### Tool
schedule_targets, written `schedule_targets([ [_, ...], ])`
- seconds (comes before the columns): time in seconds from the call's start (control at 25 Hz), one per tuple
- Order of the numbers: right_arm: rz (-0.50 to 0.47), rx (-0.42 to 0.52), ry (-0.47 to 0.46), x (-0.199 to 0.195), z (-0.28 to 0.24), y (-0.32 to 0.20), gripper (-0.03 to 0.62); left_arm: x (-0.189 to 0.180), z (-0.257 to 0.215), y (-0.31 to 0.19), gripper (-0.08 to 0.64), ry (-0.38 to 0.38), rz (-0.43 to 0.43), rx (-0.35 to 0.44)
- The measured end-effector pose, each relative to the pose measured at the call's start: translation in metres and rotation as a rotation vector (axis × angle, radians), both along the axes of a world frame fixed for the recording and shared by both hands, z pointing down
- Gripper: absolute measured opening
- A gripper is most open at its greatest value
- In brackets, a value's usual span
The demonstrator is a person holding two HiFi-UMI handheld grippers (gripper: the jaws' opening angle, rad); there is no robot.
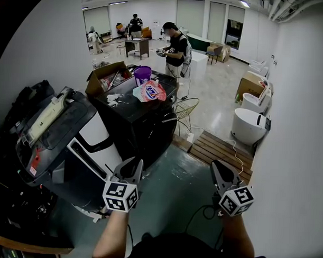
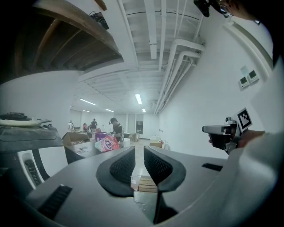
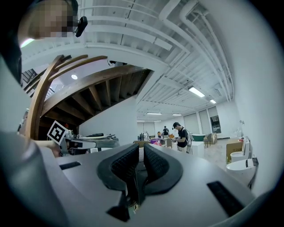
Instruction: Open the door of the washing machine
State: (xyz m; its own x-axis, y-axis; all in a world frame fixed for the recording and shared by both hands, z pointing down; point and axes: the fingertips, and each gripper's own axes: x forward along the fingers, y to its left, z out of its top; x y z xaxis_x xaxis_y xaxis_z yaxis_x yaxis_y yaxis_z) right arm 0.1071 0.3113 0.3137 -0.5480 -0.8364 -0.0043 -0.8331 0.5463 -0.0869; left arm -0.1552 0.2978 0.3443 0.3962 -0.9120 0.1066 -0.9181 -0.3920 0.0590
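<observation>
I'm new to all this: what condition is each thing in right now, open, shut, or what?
Washing machine: lid down, shut.
Left claw: slightly open, nothing between its pads.
Right claw: slightly open, nothing between its pads.
Cardboard box: flaps open.
Purple bucket: standing upright.
</observation>
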Motion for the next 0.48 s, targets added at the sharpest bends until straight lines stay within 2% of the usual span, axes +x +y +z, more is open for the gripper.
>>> schedule_targets([
  [0.24,-0.029,-0.006,-0.01,-0.004,0.0,0.006,0.114,0.002,0.0,0.003,0.132,0.014,0.015,0.007],
  [0.48,-0.071,-0.036,-0.02,-0.02,0.006,0.015,0.233,-0.003,0.005,0.009,0.257,0.037,0.042,-0.008],
])
